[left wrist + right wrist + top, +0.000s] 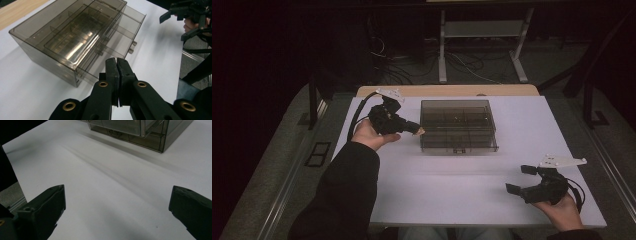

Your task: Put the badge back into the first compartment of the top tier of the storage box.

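Observation:
A smoky see-through drawer box (pixel 458 125) stands in the middle of the white table (pixel 452 190). In the left gripper view a drawer (pixel 125 30) sticks a little way out of the box's (pixel 57 37) front. My left gripper (pixel 418 130) hovers just left of the box, its tips pointing at the box's side. Its jaws (pixel 116 62) are shut with nothing between them. My right gripper (pixel 518 179) rests low near the front right of the table, open wide, with bare tabletop between its fingers (pixel 50 205). The box (pixel 140 132) lies well beyond it.
A wooden strip (pixel 447 90) runs along the table's far edge. Behind it stand white desk legs (pixel 442 50) and loose cables on the floor. The right gripper (pixel 185 20) and its hand show far off in the left gripper view. Dark metal rails flank the table.

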Demonstrator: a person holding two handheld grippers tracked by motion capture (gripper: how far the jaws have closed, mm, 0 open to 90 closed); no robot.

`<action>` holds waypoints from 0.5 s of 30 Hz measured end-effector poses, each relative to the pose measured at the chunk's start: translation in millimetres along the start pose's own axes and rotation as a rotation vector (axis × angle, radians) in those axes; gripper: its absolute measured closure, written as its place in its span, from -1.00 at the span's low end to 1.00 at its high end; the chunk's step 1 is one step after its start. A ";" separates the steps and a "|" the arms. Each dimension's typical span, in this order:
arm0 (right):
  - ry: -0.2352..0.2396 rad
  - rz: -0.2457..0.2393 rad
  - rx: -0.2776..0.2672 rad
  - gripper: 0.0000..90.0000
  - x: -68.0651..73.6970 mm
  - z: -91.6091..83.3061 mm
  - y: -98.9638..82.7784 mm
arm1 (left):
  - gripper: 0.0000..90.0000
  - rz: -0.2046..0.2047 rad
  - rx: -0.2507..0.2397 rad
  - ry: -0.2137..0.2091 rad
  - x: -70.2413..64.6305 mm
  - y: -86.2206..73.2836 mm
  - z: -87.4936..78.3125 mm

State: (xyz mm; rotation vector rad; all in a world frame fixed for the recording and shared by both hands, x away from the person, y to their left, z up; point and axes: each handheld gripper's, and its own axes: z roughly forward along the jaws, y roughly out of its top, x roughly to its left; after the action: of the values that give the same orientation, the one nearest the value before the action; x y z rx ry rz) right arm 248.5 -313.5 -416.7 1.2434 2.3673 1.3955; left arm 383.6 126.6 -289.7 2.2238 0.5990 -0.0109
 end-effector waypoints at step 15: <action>0.000 -0.001 0.001 -0.99 -0.5 -0.3 -0.2 | 0.96 0.030 0.004 -0.016 -5.5 14.3 17.6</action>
State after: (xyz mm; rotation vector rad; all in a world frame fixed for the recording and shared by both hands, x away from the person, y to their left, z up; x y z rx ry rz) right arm 248.6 -314.1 -416.8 1.2416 2.3686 1.3944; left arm 388.1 103.7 -290.2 2.2343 0.5579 -0.0143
